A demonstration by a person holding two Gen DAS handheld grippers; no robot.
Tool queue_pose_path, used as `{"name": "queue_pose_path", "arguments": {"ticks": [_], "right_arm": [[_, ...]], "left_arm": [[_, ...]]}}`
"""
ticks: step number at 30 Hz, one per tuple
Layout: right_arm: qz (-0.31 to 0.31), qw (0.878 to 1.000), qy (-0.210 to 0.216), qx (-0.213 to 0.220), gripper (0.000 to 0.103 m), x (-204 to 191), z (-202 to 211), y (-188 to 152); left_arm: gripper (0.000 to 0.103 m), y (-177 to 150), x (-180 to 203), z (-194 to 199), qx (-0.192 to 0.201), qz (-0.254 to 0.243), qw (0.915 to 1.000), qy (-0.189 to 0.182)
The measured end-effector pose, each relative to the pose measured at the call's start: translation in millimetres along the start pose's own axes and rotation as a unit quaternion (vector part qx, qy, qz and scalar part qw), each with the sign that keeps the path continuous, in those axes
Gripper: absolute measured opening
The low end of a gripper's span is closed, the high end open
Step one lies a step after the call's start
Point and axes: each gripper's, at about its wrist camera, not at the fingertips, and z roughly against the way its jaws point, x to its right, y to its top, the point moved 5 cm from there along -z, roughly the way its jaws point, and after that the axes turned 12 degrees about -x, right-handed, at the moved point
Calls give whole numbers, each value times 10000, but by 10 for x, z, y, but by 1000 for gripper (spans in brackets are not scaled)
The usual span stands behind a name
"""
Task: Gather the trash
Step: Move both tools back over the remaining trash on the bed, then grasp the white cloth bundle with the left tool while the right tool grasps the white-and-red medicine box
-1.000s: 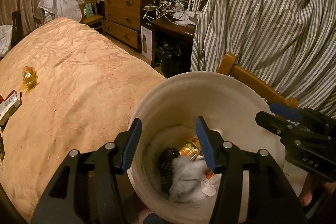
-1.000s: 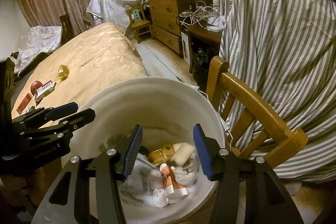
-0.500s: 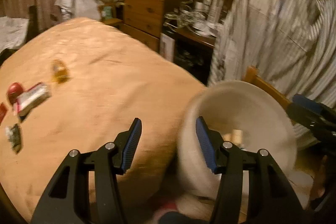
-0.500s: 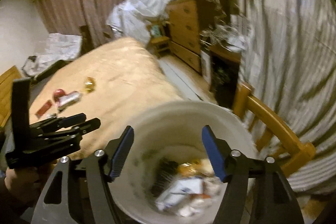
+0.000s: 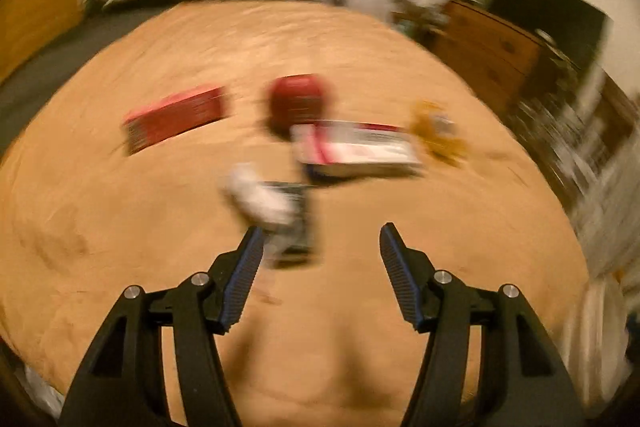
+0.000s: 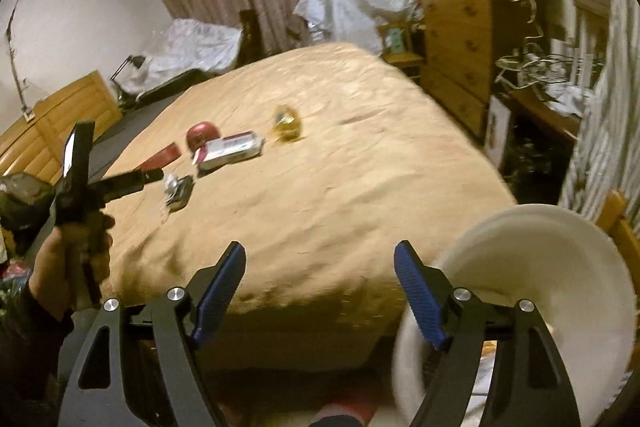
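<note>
Left wrist view blurs the red-and-white box's point(image 5: 356, 147) lettering unreadable.

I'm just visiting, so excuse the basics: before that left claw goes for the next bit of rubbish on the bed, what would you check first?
1. Left gripper open and empty: ok.
2. Nearest piece, the crumpled wrapper, lying apart from the other litter: ok.
3. Left camera view sharp enough to aim: not ok, blurred.
4. White bin upright beside the bed: ok.
5. Room left in the bin: cannot tell.
6. Right gripper open and clear of the left's path: ok.
</note>
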Motion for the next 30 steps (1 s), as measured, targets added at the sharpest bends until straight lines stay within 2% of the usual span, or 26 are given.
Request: {"name": "queue_pose_path", "arguments": {"ticks": [2,5,6,7,10,16,17,18,19,21,22,26,30], "right_arm": [[73,9999,64,-96,78,-150,-136,33],[172,9994,157,-253,78,-334,-334,38],[201,9991,185,-319,78,-394,-408,36],[229,9988,211,-383,78,-450,-477,33],[280,9977,283,-553,78,-559,-660,6],[395,9950,402,-823,78,-720,-923,-26],[409,9944,445,-862,78,-762,-976,-26],[434,9939,479,-894,78,-803,-1033,-25],[471,9932,513,-932,78,-861,-1090,-17],[543,9917,610,-989,78,-947,-1193,-1],[565,9912,643,-1008,78,-984,-1226,3],[778,9873,828,-1112,78,-1230,-1458,96],[894,9823,1126,-1199,78,-1498,-1747,241]], "left_arm": [[58,73,-329,-114,-184,386,9991,-71],[58,98,-567,-297,-481,700,9960,-279],[60,113,-634,-352,-535,805,9945,-398],[69,125,-674,-395,-565,871,9935,-469],[76,171,-633,-486,-550,936,9923,-602],[76,318,-533,-734,-671,850,9923,-596],[74,337,-542,-751,-667,849,9926,-553],[63,356,-561,-765,-670,848,9926,-560],[56,366,-586,-779,-698,854,9921,-596],[34,357,-639,-791,-784,847,9910,-677],[30,344,-660,-788,-801,794,9915,-643],[27,259,-824,-712,-827,638,9932,-518],[28,206,-991,-577,-622,293,9976,54]]}}
